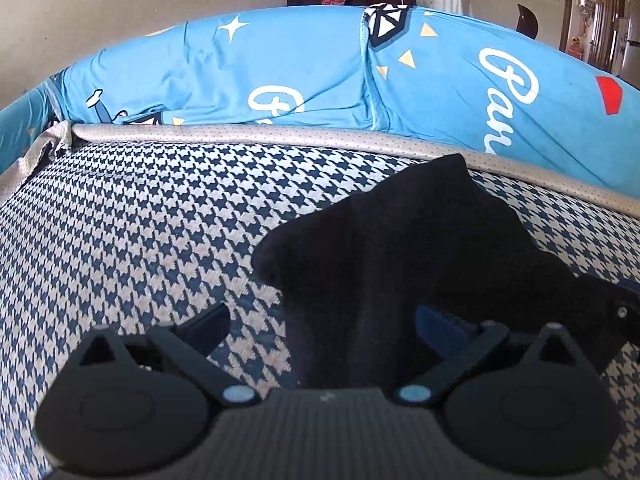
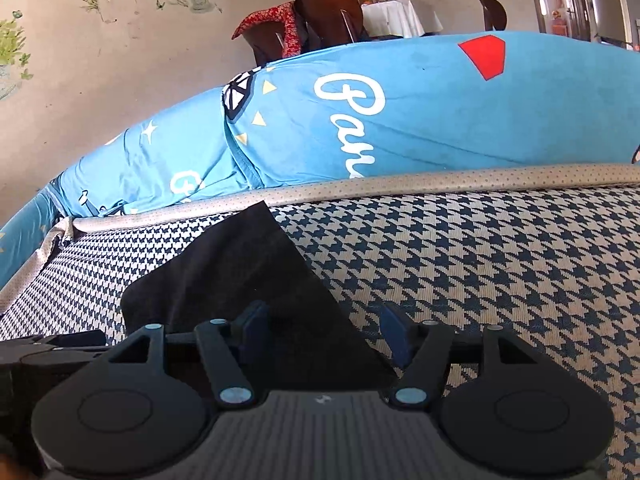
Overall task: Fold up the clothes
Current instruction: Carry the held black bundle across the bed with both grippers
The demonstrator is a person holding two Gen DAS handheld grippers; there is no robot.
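Note:
A black garment (image 1: 404,248) lies bunched on the houndstooth cushion (image 1: 140,216). In the left wrist view my left gripper (image 1: 320,324) is open, its fingers wide apart with the near edge of the cloth lying between them. In the right wrist view the same black garment (image 2: 240,276) lies flatter, one corner pointing away. My right gripper (image 2: 324,332) is open, its blue pads (image 2: 394,332) on either side of the cloth's near right edge. The other gripper's black body (image 2: 48,352) shows at the left edge.
A blue printed cover (image 1: 440,80) drapes the backrest behind a grey piped edge (image 1: 248,134); it also shows in the right wrist view (image 2: 420,120). Beyond stand dark chairs (image 2: 320,20), a white-clothed table (image 2: 400,16) and a decorated wall (image 2: 120,40).

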